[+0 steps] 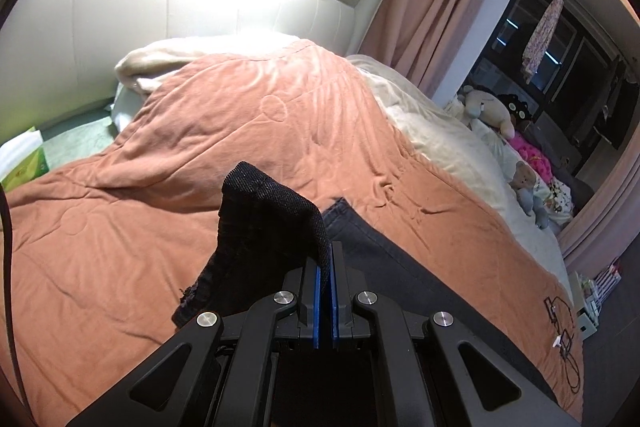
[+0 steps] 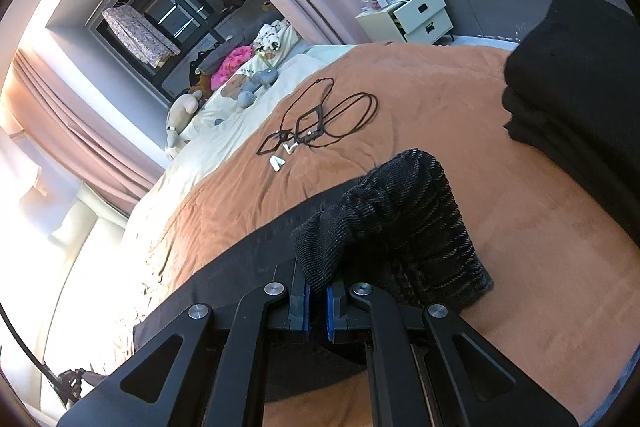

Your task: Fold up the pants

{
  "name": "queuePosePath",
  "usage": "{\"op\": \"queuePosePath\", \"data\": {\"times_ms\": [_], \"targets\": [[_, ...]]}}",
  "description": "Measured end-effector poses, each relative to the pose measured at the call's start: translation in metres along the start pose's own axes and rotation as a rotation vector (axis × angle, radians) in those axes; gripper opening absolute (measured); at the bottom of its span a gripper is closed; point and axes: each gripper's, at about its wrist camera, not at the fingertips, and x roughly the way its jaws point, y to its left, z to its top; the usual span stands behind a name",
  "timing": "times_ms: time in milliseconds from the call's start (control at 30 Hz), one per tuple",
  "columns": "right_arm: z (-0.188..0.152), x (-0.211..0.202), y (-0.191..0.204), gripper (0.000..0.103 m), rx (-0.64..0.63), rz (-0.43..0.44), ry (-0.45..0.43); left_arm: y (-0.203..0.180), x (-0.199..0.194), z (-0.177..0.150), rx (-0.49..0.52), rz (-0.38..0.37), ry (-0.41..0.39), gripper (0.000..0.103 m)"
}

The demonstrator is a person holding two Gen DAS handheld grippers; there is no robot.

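Note:
Dark denim pants (image 1: pixel 384 251) lie on the orange bedspread (image 1: pixel 200 147). My left gripper (image 1: pixel 328 259) is shut on a hem corner of the pants (image 1: pixel 264 215), which stands up and flops over to the left of the fingers. In the right wrist view my right gripper (image 2: pixel 317 291) is shut on a bunched, ribbed edge of the pants (image 2: pixel 400 223), lifted above the bedspread (image 2: pixel 400 99). The rest of the pants (image 2: pixel 240 267) stretches flat to the left beneath it.
A stack of folded dark clothes (image 2: pixel 580 87) sits at the right. A black cord with small white pieces (image 2: pixel 320 123) lies further off on the bed. Stuffed toys (image 1: pixel 520 147) line the bed's far side. A white nightstand (image 2: pixel 412 15) stands beyond. A padded headboard (image 1: pixel 160 7) stands behind.

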Motion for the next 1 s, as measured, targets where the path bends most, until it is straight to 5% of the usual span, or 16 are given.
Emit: {"op": "queuePosePath", "data": {"times_ms": [1000], "targets": [[0.051, 0.177, 0.04, 0.002, -0.049, -0.161, 0.122, -0.081, 0.237, 0.004, 0.089, 0.127, 0.183, 0.004]]}}
